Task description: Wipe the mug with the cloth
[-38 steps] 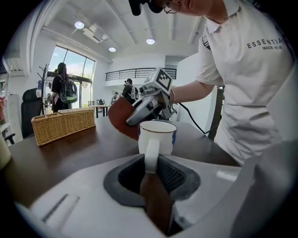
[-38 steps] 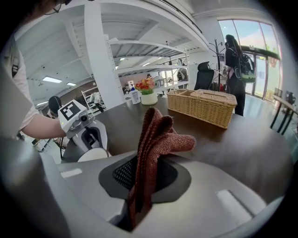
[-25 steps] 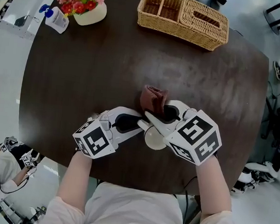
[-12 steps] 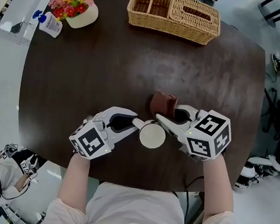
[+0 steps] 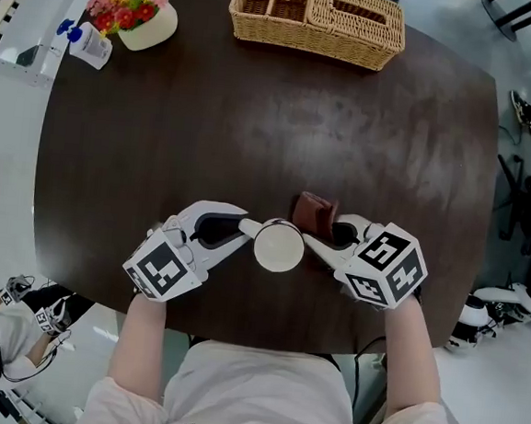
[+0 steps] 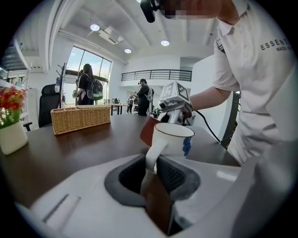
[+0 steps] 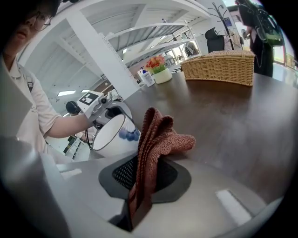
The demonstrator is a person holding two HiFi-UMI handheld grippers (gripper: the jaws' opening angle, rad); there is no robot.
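A white mug [image 5: 278,245] with a blue print is held off the dark table, between the two grippers. My left gripper [image 5: 248,228] is shut on its handle; in the left gripper view the handle [image 6: 153,155] runs down between the jaws. A folded reddish-brown cloth [image 5: 314,211] stands up out of my right gripper [image 5: 323,235], which is shut on it. In the right gripper view the cloth [image 7: 156,139] rises just right of the mug [image 7: 111,132]. I cannot tell whether cloth and mug touch.
A wicker basket [image 5: 310,16] stands at the table's far edge. A white pot of flowers [image 5: 135,10] and a small bottle [image 5: 82,43] are at the far left. The round table's near edge [image 5: 263,340] runs close under both hands. People stand far behind in the left gripper view.
The right gripper with the cloth has slid right, off the mug's top. The mug now shows whole between the two grippers. Both grips are unchanged.
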